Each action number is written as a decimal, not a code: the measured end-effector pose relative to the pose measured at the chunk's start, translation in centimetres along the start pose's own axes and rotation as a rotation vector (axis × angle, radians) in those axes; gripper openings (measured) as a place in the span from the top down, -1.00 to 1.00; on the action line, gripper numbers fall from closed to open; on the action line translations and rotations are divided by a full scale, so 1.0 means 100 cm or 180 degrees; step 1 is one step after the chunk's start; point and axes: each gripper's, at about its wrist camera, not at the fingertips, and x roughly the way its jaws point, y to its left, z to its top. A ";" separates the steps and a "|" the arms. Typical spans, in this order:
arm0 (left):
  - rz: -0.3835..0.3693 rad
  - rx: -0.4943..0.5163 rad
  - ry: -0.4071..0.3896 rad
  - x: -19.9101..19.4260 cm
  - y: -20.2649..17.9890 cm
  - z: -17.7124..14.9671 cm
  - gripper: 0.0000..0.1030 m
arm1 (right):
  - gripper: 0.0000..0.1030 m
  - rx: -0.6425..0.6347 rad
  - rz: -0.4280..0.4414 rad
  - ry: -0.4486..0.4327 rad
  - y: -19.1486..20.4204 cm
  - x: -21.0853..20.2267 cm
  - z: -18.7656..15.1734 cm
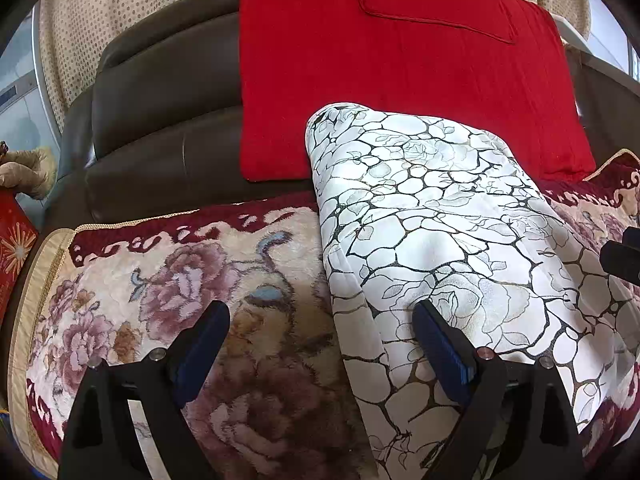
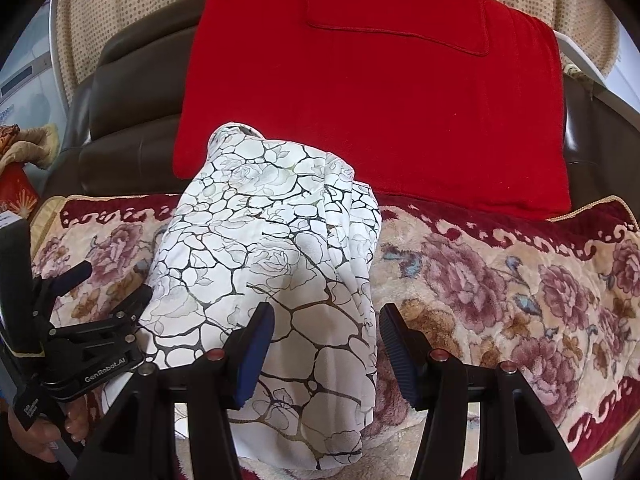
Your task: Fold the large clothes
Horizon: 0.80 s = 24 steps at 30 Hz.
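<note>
The white garment with a black crackle-and-rose print (image 1: 432, 216) lies in a long, narrow bundle on the floral plush seat cover (image 1: 168, 304) of a dark leather sofa (image 1: 160, 92), its far end reaching the foot of the red cushion cover (image 1: 384, 80) draped over the backrest. It looks already folded lengthwise – layered edges run along its right side in the right wrist view – so the job seems well along, with perhaps a crosswise fold left.

The left gripper (image 1: 320, 320) stands spread and holds nothing; its right finger sits over the bundle's left edge and its left finger over the bare seat cover, straddling that edge as if lined up to take it. The right gripper (image 2: 326, 326) is also spread and empty, its fingers bracketing the bundle's near right edge without pressing on it. Each tool is set at its own side, likely so both near corners can be lifted together.

No container shows clearly – only a red box-like thing (image 1: 14, 244) at the far left, contents unseen
</note>
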 end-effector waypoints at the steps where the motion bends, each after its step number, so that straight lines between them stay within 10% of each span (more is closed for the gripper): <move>1: -0.0001 -0.0001 0.0001 0.000 0.000 0.000 -0.80 | -0.15 0.0002 0.0005 0.0001 0.000 0.000 0.000; 24: -0.0012 -0.0012 0.0067 0.007 0.001 0.000 -0.86 | -0.15 0.0110 0.0131 0.0334 -0.006 0.060 -0.023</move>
